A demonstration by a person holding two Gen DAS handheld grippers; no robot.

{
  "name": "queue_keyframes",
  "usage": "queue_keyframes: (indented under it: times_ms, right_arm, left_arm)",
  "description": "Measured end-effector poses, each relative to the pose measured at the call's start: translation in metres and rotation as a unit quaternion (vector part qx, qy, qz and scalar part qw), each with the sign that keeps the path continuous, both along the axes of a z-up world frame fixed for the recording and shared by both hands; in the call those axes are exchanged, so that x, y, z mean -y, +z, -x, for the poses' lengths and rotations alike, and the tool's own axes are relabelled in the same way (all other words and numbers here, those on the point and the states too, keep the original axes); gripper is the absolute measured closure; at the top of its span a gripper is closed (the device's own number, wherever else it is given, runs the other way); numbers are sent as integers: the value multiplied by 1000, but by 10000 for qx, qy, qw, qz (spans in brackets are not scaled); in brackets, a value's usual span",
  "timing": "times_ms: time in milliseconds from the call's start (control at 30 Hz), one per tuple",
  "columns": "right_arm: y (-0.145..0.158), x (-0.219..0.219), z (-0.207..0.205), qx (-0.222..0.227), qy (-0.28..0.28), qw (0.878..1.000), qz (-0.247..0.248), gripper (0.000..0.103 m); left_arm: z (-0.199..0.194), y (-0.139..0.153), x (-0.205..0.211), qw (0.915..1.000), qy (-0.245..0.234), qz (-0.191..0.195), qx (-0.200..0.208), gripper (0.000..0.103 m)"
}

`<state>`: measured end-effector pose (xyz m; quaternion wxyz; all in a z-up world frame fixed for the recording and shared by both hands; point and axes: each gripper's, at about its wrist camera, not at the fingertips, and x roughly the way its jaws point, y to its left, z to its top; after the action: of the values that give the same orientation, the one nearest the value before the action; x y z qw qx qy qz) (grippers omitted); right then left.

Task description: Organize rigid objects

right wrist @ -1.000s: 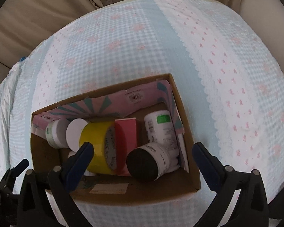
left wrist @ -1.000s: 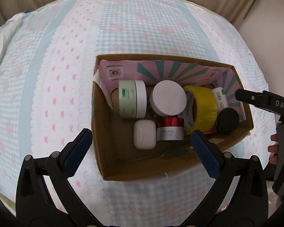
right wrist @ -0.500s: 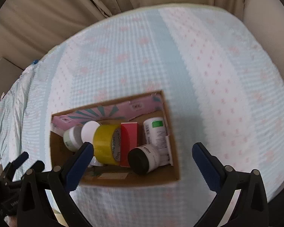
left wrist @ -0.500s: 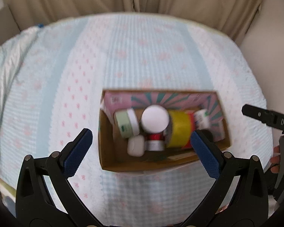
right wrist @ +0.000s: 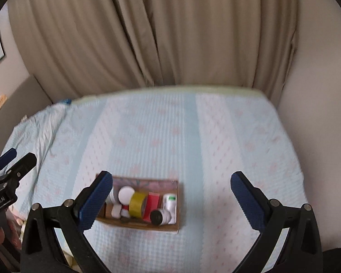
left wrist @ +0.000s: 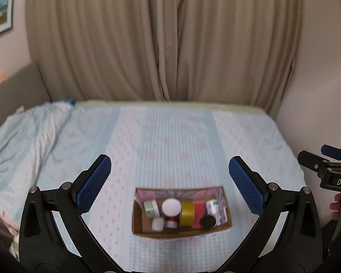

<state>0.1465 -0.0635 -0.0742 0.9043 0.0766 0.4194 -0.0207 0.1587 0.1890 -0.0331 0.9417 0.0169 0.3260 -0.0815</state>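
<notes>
Your left gripper [left wrist: 169, 183] and right gripper [right wrist: 171, 196] both hang spread wide and empty, touching nothing, well above the bed [left wrist: 175, 136]. Beyond them the box [left wrist: 181, 231] sits near the bed's front edge, packed: jars, tape [left wrist: 187, 211], a red carton and a bottle stand side by side, which suggests the sorting is done. Curtains [left wrist: 166, 41] hang behind.

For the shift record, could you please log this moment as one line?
left gripper: open, empty | right gripper: open, empty | cardboard box: on bed, holds jars, yellow tape roll, red box
</notes>
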Motion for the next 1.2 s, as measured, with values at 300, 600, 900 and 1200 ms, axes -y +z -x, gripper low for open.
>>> queue_keyframes:
  times_ms: [300, 600, 900, 1200]
  right_arm:
    - [47, 12, 41, 750, -284, 9966, 203, 0]
    - [59, 16, 50, 991, -361, 9937, 370, 0]
    - [59, 17, 54, 1068, -326, 9928, 434, 0]
    - [59, 17, 54, 1085, -313, 9926, 438, 0]
  left_arm:
    - [37, 36, 8, 9979, 12, 16, 643, 0]
    - [48, 40, 10, 9975, 24, 74, 706, 0]
    - [50, 37, 16, 9976, 41, -20, 697, 0]
    - [53, 38, 21, 9970, 88, -128, 756, 0]
